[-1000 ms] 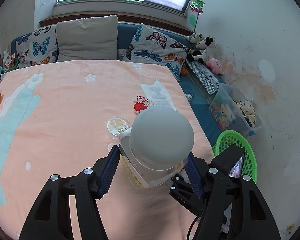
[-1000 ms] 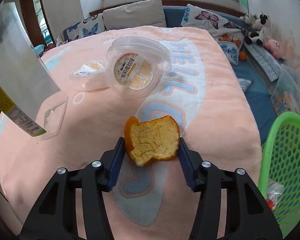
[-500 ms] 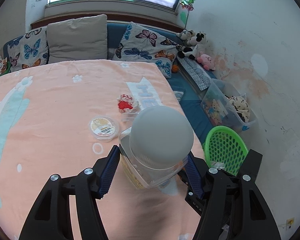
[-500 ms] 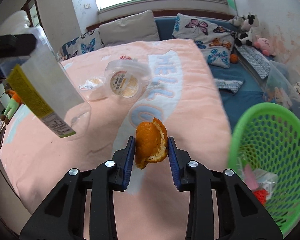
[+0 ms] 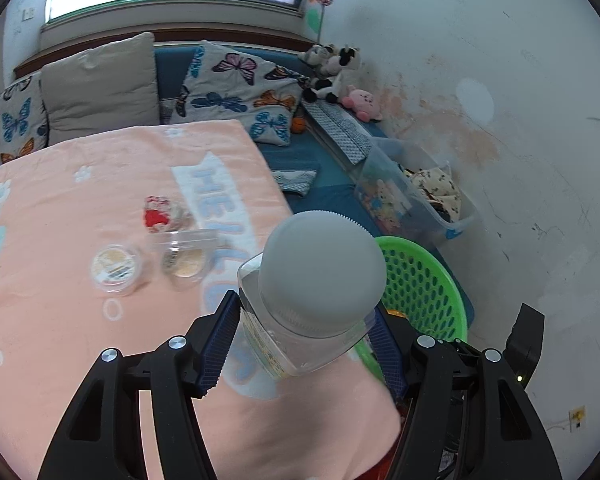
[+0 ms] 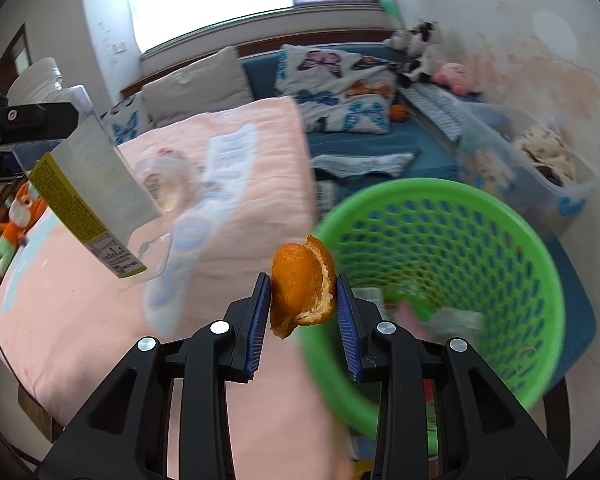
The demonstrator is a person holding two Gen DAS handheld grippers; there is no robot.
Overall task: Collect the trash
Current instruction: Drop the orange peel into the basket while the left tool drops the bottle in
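My left gripper (image 5: 304,340) is shut on a clear plastic jar (image 5: 300,344) with a grey round lid (image 5: 322,270), held above the pink blanket's right edge. The same jar (image 6: 88,196) shows in the right wrist view with its yellow label. My right gripper (image 6: 302,304) is shut on a folded orange peel (image 6: 302,290), level with the near rim of the green trash basket (image 6: 440,280). That basket (image 5: 424,280) stands beside the bed. On the blanket lie a lidded cup (image 5: 116,266), an open clear container (image 5: 184,252) and a red-and-white wrapper (image 5: 160,214).
Butterfly pillows (image 5: 240,88) and a beige pillow (image 5: 100,84) line the bed's far side. Plush toys (image 5: 340,76) sit in the corner, and a clear storage bin (image 5: 416,200) stands by the stained wall. An orange plush toy (image 6: 16,220) lies left of the bed.
Both grippers moved right toward the green basket, which now fills more of each view. The right gripper closed on the orange peel, folded it and lifted it off the blanket.
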